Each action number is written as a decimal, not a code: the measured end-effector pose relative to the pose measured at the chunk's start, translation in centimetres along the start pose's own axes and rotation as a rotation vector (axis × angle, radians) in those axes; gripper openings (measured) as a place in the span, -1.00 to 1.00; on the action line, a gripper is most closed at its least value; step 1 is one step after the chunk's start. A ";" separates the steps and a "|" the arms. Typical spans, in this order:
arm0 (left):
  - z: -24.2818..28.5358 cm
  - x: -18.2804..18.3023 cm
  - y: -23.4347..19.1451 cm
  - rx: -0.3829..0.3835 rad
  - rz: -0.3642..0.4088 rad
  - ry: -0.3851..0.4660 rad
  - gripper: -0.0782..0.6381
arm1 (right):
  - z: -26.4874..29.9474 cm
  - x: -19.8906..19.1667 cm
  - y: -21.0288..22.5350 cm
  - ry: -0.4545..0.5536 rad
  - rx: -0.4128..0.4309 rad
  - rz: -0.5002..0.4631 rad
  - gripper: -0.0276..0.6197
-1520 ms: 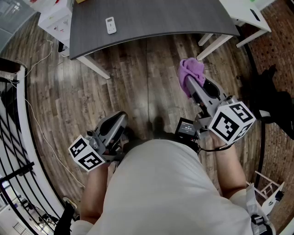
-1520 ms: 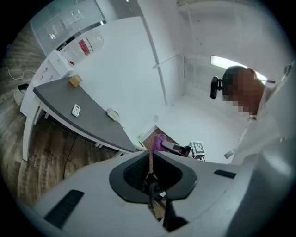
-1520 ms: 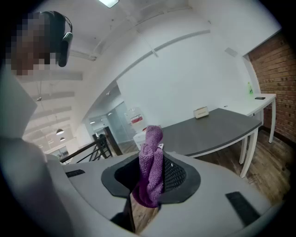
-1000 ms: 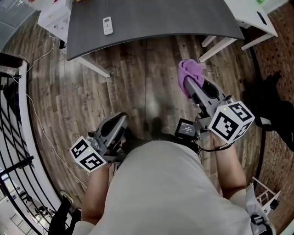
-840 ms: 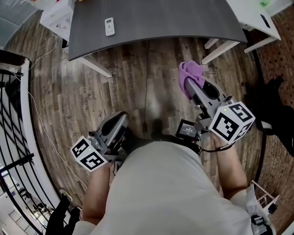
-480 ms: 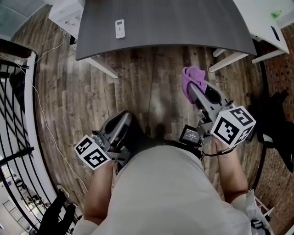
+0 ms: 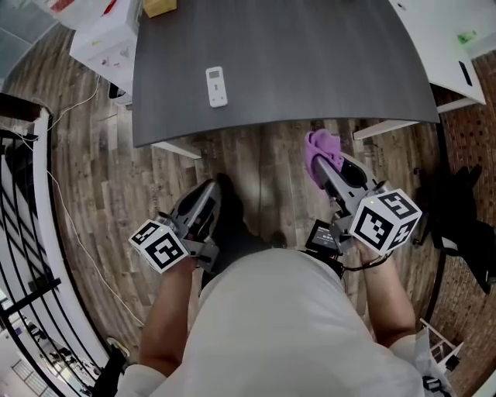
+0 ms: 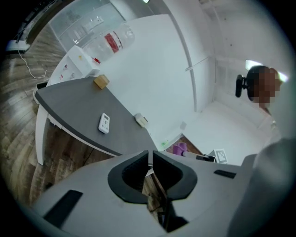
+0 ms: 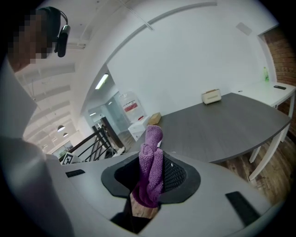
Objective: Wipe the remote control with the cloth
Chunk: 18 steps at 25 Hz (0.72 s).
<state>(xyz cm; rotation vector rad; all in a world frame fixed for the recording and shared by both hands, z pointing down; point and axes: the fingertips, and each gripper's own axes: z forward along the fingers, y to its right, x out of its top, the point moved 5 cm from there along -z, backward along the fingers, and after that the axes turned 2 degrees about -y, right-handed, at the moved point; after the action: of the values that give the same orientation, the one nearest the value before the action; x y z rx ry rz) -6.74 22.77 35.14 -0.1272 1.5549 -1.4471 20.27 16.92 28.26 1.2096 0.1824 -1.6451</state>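
A white remote control (image 7: 217, 85) (image 8: 104, 123) lies on the dark grey table (image 7: 325, 70), near its front left. My right gripper (image 7: 320, 155) (image 9: 155, 173) is shut on a purple cloth (image 7: 318, 146) (image 9: 152, 166), held over the wooden floor just short of the table's front edge. My left gripper (image 7: 208, 191) (image 8: 149, 171) is shut with nothing in it, low over the floor at the left, well short of the remote.
White boxes (image 7: 105, 43) and a cable lie on the floor left of the table. A small brown box (image 7: 159, 8) (image 8: 101, 81) sits at the table's far left corner. Another white table (image 7: 465, 39) stands at the right. A black railing (image 7: 23, 256) runs along the left.
The table and remote have come closer and lower in the head view. Both grippers have moved forward toward the table, the cloth still held in the right one.
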 end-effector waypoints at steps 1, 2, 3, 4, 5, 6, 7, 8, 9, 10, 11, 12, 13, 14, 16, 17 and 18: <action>0.7 1.3 -1.2 0.020 0.003 -0.024 -0.71 | 1.4 0.6 -0.1 -0.006 -0.014 0.011 -0.60; 1.4 2.5 -2.4 0.045 0.013 -0.051 -0.71 | 2.7 1.1 -0.4 -0.013 -0.025 0.019 -0.60; 2.0 3.6 -3.7 0.074 0.028 -0.079 -0.71 | 3.9 1.6 -0.6 -0.019 -0.037 0.024 -0.60; 2.6 4.7 -4.9 0.107 0.048 -0.109 -0.71 | 4.9 2.1 -0.9 -0.024 -0.049 0.027 -0.60; 3.3 5.6 -6.0 0.140 0.071 -0.140 -0.70 | 5.9 2.7 -1.1 -0.028 -0.063 0.029 -0.60; 4.2 6.6 -7.1 0.171 0.095 -0.173 -0.64 | 6.7 3.2 -1.3 -0.031 -0.076 0.030 -0.60; 5.2 7.5 -8.1 0.199 0.118 -0.207 -0.51 | 7.5 3.8 -1.4 -0.033 -0.088 0.031 -0.60; 6.2 8.3 -9.0 0.225 0.141 -0.237 -0.40 | 8.2 4.3 -1.6 -0.035 -0.098 0.030 -0.60; 7.2 9.1 -9.8 0.250 0.161 -0.261 -0.31 | 8.9 4.7 -1.7 -0.036 -0.109 0.028 -0.60; 8.2 9.7 -10.6 0.273 0.179 -0.279 -0.28 | 9.5 5.0 -1.8 -0.038 -0.119 0.026 -0.60; 9.1 10.2 -11.2 0.293 0.193 -0.296 -0.25 | 9.9 5.3 -1.9 -0.039 -0.129 0.025 -0.60; 9.8 10.5 -11.8 0.311 0.203 -0.311 -0.22 | 10.3 5.5 -2.0 -0.041 -0.136 0.025 -0.60; 10.5 10.6 -12.2 0.327 0.208 -0.327 -0.20 | 10.5 5.6 -2.0 -0.044 -0.140 0.024 -0.60; 11.1 10.6 -12.6 0.340 0.210 -0.344 -0.19 | 10.7 5.6 -2.0 -0.047 -0.144 0.022 -0.60; 12.1 10.3 -13.3 0.357 0.209 -0.376 -0.18 | 11.2 5.8 -1.7 -0.052 -0.150 0.018 -0.60; 12.5 10.2 -13.5 0.362 0.210 -0.389 -0.17 | 11.5 5.9 -1.4 -0.056 -0.152 0.018 -0.60; 12.8 10.1 -13.7 0.369 0.214 -0.401 -0.17 | 11.9 5.9 -1.1 -0.062 -0.150 0.018 -0.60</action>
<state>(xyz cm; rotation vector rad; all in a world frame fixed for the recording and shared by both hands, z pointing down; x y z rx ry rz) -10.26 3.20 42.90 -0.0268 0.9341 -1.4101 12.37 6.16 28.93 1.0435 0.2506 -1.6209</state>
